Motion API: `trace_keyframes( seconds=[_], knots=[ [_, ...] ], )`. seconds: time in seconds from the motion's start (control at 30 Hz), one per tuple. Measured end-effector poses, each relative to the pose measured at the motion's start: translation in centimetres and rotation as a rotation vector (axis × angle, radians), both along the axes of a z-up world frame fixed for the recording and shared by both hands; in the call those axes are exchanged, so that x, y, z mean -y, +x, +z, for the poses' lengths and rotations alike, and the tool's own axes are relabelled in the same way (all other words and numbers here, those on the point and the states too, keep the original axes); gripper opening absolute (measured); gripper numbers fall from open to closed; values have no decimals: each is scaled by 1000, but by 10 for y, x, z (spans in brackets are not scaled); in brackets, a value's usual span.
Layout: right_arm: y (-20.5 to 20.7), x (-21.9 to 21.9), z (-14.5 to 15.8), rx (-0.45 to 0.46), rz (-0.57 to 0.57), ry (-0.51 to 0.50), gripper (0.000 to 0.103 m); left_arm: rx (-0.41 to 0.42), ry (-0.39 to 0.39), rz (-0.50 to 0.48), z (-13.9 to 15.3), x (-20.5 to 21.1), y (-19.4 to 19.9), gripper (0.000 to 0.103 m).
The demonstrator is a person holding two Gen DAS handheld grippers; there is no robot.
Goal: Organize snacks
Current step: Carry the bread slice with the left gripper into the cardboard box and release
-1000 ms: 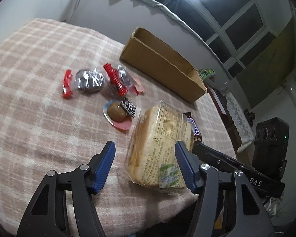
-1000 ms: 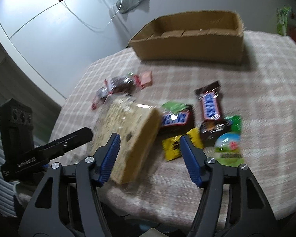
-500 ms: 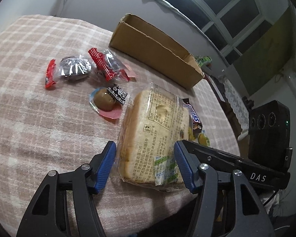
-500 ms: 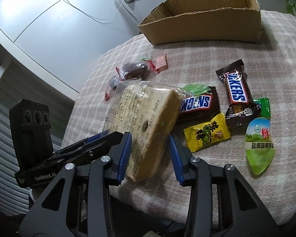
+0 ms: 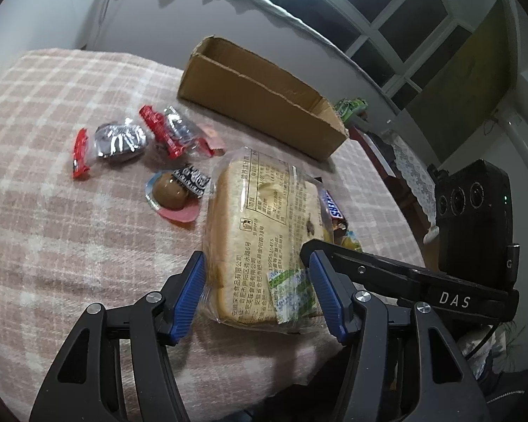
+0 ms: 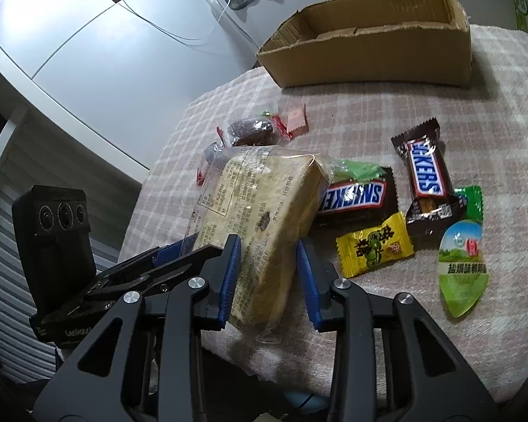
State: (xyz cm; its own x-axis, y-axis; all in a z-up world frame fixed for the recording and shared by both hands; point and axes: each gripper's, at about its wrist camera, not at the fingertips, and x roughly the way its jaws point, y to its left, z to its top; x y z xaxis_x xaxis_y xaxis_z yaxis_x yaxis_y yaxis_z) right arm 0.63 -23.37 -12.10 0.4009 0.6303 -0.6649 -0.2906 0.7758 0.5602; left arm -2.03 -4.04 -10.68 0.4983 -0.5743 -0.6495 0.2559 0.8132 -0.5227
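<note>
Now squeezing bread pack in right claw; left claw astride it, apparently touching, grip uncertain.

The counter, covered by a pink plaid cloth, is occupied by a cardboard box near its far edge and wrapped snacks scattered toward the near edge.

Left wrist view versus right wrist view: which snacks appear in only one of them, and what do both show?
Only the left wrist view shows the round brown snack in a pink-rimmed pack. Only the right wrist view shows the yellow candy packet, the green-and-white jelly cup and the second Snickers bar. Both show the bagged bread between the left gripper and the right gripper, and the cardboard box.
</note>
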Motion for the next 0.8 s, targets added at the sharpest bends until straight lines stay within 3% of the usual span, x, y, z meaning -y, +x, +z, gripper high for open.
trace_keyframes(
  seconds=[0.4,0.8],
  knots=[
    [19,14,39,79,-15,20,35,108,-2,-22,39,8,25,58],
    [73,37,83,190,-76,25,35,210,5,-49,77,34,93,58]
  ],
)
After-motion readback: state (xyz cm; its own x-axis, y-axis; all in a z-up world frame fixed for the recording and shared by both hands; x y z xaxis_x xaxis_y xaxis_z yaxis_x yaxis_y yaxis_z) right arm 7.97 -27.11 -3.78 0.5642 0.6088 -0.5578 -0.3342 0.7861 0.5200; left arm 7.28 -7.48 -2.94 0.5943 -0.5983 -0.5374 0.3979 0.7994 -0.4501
